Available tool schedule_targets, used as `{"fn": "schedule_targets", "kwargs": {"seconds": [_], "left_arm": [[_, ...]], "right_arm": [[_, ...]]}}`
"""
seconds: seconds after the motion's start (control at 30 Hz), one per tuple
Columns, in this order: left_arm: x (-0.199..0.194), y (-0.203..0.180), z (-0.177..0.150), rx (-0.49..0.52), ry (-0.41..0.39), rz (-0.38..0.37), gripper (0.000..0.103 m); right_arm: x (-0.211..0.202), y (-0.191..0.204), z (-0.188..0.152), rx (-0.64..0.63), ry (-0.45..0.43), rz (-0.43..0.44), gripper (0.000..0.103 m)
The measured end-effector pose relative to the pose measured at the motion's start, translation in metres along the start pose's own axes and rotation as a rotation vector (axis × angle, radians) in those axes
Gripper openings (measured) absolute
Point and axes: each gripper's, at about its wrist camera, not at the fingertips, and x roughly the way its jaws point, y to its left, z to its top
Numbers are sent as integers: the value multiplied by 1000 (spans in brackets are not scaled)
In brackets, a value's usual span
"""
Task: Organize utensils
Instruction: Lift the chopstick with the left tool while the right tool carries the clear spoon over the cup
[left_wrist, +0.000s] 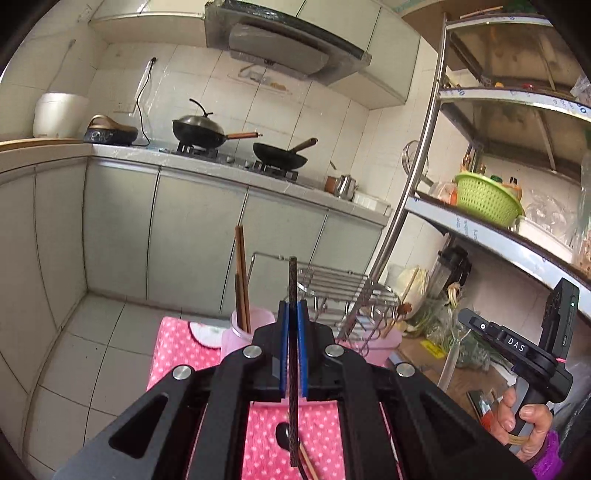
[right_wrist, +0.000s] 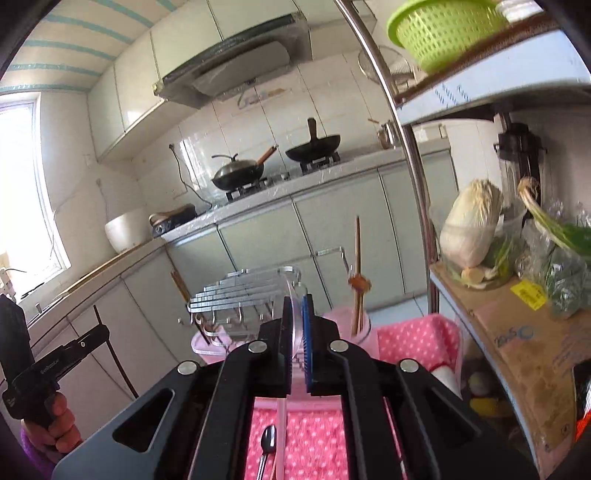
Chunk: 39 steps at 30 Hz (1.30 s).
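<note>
Two utensils are in our grip at once. Our left gripper (left_wrist: 292, 314) is clamped narrow on a thin dark flat-sided chopstick (left_wrist: 293, 280), which stands upright between the blue pads and pokes out above and below them. Our right gripper (right_wrist: 297, 317) is closed on a clear plastic spoon-like utensil (right_wrist: 293, 295), its rounded end rising just above the pads and its pale handle trailing down behind them; we cannot tell its exact kind.

Just ahead of both claws sits the pink translucent plastic utensil holder (left_wrist: 236, 332). Ahead and left of the left claw, brown wooden chopsticks (left_wrist: 241, 273) already stand in one of its cups. Ahead and right of the right claw, another wooden pair with a small brown ornament (right_wrist: 357, 273) stands in a second cup. A silver wire rack with hooks (left_wrist: 340, 284) sits over the holder's middle.

Below the claws, on the pink polka-dot tablecloth (left_wrist: 177, 350), a dark-bowled spoon (left_wrist: 283, 434) and a metal spoon (right_wrist: 267, 443) lie loose, along with what looks like one more wooden stick.

We judge the work to be partly done: some sticks are stowed, two pieces are in hand and not yet dropped in, and a few remain on the cloth. Beyond all this are grey-green kitchen cabinets (left_wrist: 192, 236).
</note>
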Motion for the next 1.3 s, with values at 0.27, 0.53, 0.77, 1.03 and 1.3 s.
{"fn": "schedule_targets", "kwargs": {"seconds": [0.27, 0.53, 0.77, 1.03, 1.3], "left_arm": [[27, 1, 48, -19, -113, 12, 4], [62, 16, 66, -44, -161, 59, 4], [88, 29, 61, -36, -185, 96, 4], [109, 38, 46, 2, -203, 113, 4], [117, 45, 14, -41, -125, 91, 4]], "right_arm": [[5, -5, 54, -40, -207, -59, 5], [47, -6, 65, -110, -270, -126, 5], [81, -7, 51, -140, -235, -150, 5], [98, -12, 38, -155, -209, -185, 5], [94, -18, 14, -122, -168, -192, 5]]}}
